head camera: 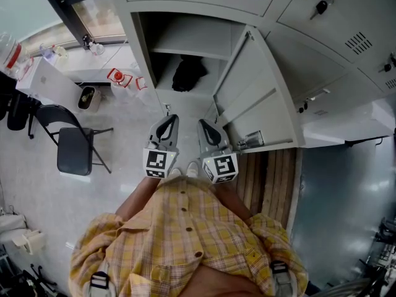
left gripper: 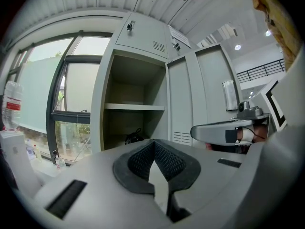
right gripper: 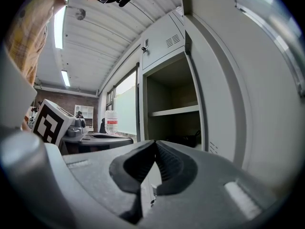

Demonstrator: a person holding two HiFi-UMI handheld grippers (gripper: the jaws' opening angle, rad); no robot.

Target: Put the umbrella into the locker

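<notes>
- In the head view, at the foot of the picture, a person in a yellow checked shirt stands facing the tall grey metal locker (head camera: 143, 48). The left gripper (head camera: 166, 124) and the right gripper (head camera: 208, 127) are side by side, apart from each other and short of the opening. Each has its jaws pressed together on nothing.
- The black folded umbrella (head camera: 189, 73) lies in the compartment under the grey shelf (head camera: 192, 47), toward the back. The compartment above the shelf looks bare. The grey locker door (head camera: 253, 101) hangs open on the right.
- The putting-in looks done. If the door is to be shut next, I would push with the right gripper's closed tips on the door's far edge and keep the left one out of its swing.
- In the left gripper view, beyond the meshed pads, the umbrella shows as a dark bundle with a loop on the lower compartment's floor, well inside the front edge. It should not foul the door.
- The other locker doors to the right are closed, so their contents cannot be told.
- In the right gripper view, close on the right, the open door fills the side of the frame. The closed jaws point at the lower compartment. A clear plastic bottle with a red label (right gripper: 110, 123) stands far left, outside the locker.
</notes>
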